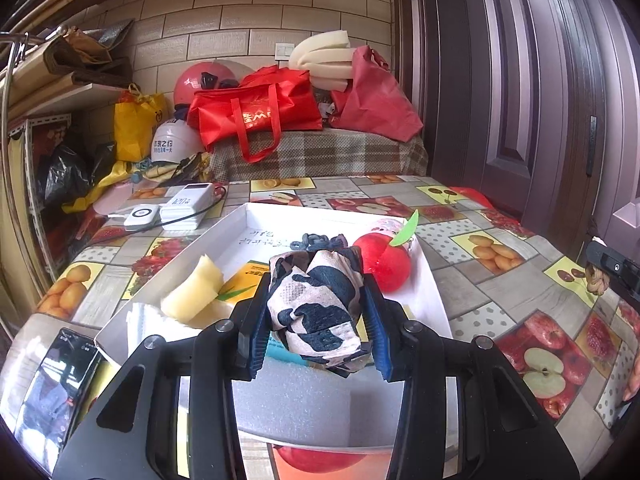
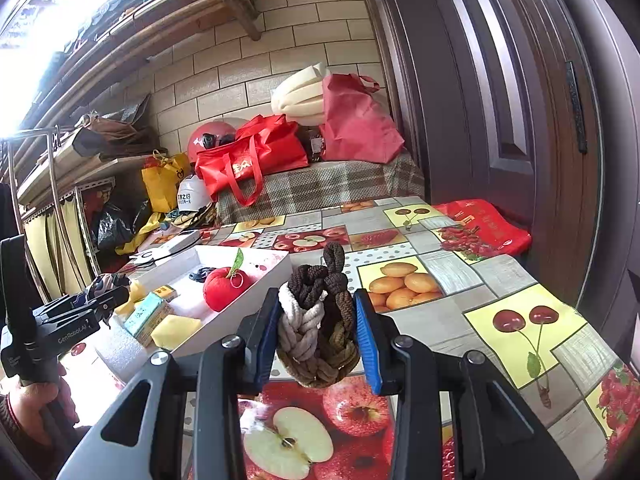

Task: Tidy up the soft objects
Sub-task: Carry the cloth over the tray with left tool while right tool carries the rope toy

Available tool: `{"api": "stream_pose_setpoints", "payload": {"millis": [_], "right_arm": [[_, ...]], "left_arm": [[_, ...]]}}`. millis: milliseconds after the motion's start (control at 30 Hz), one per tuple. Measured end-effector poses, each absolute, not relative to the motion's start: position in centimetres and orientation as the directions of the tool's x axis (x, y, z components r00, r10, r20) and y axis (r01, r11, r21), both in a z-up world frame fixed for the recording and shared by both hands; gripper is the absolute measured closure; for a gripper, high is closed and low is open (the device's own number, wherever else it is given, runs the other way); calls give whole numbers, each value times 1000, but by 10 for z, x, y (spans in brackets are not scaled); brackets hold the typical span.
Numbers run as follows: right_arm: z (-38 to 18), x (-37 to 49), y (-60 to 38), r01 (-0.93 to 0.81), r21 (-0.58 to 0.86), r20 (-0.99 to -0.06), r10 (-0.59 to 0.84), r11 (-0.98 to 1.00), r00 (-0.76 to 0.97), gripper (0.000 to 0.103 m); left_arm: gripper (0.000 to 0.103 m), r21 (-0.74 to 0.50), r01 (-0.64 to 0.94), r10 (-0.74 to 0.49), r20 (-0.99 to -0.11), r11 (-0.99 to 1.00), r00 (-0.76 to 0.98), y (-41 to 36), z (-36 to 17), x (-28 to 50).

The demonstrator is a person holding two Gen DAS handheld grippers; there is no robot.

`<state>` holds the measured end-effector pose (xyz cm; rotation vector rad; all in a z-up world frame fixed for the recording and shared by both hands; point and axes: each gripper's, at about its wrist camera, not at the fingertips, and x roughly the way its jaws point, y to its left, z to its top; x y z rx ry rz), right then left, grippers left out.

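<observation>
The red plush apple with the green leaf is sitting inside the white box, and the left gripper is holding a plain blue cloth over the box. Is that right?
Not quite. The cloth between the left gripper's fingers is not plain blue: it is a rolled beige cloth with black cow-like patches, as the left wrist view shows. The red plush apple with the green leaf does sit inside the white box.

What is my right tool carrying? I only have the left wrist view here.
Observer: The right tool is shut on a braided rope knot, brown and cream.
Operator: Is it over the white tray?
Observer: No. It is above the fruit-print tablecloth, to the right of the white tray.
Operator: And my left tool from outside?
Observer: It shows at the left edge of the right wrist view, by the tray's near corner, with the cow-print cloth roll in its grip.
</observation>
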<state>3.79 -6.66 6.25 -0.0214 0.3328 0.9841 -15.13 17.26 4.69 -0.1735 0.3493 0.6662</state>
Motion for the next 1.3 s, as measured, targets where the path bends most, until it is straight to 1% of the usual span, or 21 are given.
{"api": "stream_pose_setpoints", "payload": {"millis": [333, 467, 633, 833, 1100, 1200, 1300], "right_arm": [[56, 22, -28, -859, 104, -328, 833, 502, 447, 67], [52, 8, -4, -884, 48, -344, 839, 465, 422, 67], [51, -10, 23, -916, -16, -352, 855, 401, 380, 67], [49, -18, 55, -936, -30, -369, 867, 350, 336, 67], [48, -17, 103, -947, -28, -390, 869, 320, 305, 67], [48, -17, 116, -951, -38, -398, 868, 308, 297, 67], [46, -15, 129, -950, -46, -414, 860, 308, 299, 66]], "left_arm": [[61, -29, -675, 617, -376, 737, 691, 198, 46, -156], [61, -20, -701, 644, -379, 712, 665, 212, 45, -158], [61, -73, -719, 639, -403, 691, 656, 233, 43, -164], [61, -90, -736, 646, -417, 671, 640, 249, 42, -161], [61, -89, -759, 675, -399, 645, 620, 266, 44, -151], [61, -105, -762, 672, -406, 639, 619, 272, 43, -151], [61, -122, -764, 660, -431, 633, 615, 279, 42, -150]]}}
